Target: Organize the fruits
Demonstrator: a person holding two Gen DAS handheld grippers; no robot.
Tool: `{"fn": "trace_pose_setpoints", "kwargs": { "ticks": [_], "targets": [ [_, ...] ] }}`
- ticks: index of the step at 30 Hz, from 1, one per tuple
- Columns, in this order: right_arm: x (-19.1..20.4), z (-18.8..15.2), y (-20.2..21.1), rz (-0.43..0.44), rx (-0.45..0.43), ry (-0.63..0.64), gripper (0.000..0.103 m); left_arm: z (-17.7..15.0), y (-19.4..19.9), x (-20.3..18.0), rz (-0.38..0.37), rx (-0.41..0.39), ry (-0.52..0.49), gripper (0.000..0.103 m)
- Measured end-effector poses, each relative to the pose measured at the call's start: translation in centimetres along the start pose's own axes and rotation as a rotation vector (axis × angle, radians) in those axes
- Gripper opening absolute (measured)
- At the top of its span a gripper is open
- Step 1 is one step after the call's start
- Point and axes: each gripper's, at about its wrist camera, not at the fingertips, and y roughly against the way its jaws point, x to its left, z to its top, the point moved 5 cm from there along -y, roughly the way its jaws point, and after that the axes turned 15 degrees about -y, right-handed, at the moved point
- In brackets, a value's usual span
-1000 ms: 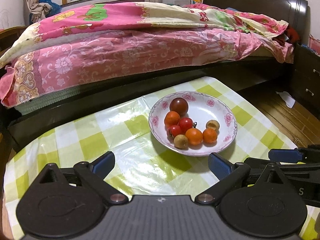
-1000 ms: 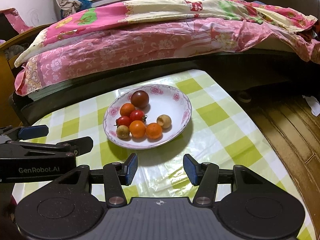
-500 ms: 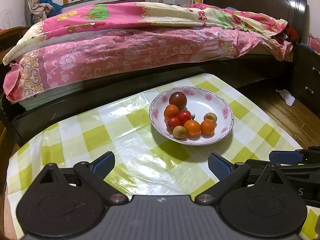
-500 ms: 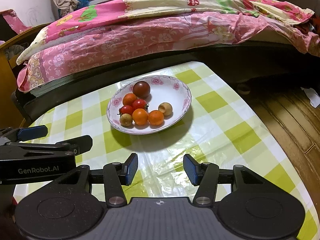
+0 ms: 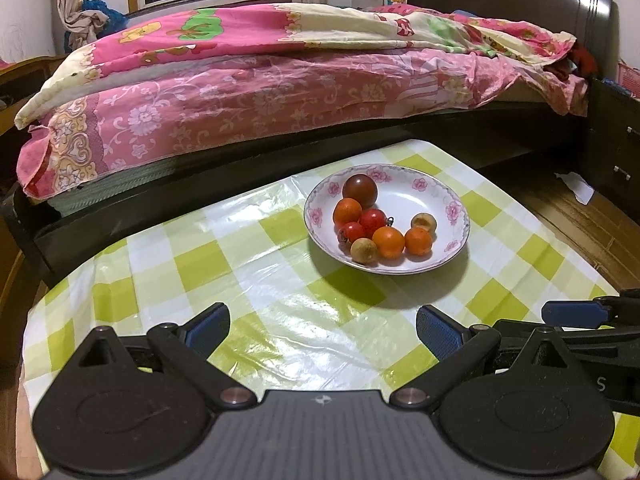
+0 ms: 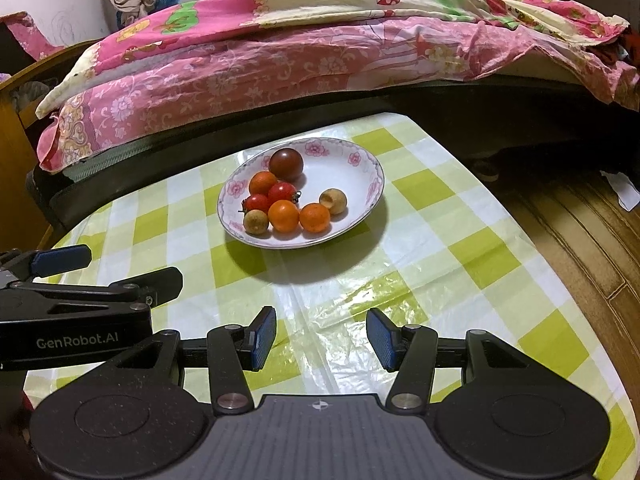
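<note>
- Both views now show more table than a second ago; plate sits farther off
- left gripper (image 5: 322,326): jaws wide, empty; right gripper (image 6: 321,338): jaws part open, empty
- plate (image 6: 362,168) of fruits (image 6: 284,216) lies ahead, well apart; right gripper appears nearer
- bed (image 5: 240,92) lies beyond

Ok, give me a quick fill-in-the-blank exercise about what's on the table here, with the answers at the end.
1. All the fruit lies in a white ____ with pink flowers on its rim.
2. The largest fruit, the dark tomato, lies on the side of the pile nearest the ____.
3. The tablecloth is checked white and ____.
4. The right gripper holds ____ between its blue pads.

Missing words: bowl; bed; green; nothing
</note>
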Motion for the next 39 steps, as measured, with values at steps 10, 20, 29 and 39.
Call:
{"fn": "trace_pose_setpoints", "kwargs": {
  "ticks": [10, 20, 29, 39],
  "targets": [
    [0.1, -1.0, 0.5, -0.008, 0.018, 0.010, 0.048, -1.3, 0.7, -0.3, 0.002, 0.027, 0.012, 0.103],
    [-0.1, -2.3, 1.2, -0.019, 0.038, 0.013, 0.048, -2.6, 1.7, -0.9, 0.008, 0.049, 0.006, 0.103],
    [-0.2, -3.7, 2.0, -0.024, 0.061, 0.012, 0.048, -3.6, 2.7, -1.5, 0.012, 0.072, 0.004, 0.103],
    [0.0, -4.7, 2.7, -0.024, 0.072, 0.016, 0.048, -4.5, 3.5, -1.5, 0.008, 0.078, 0.013, 0.103]
  ]
}}
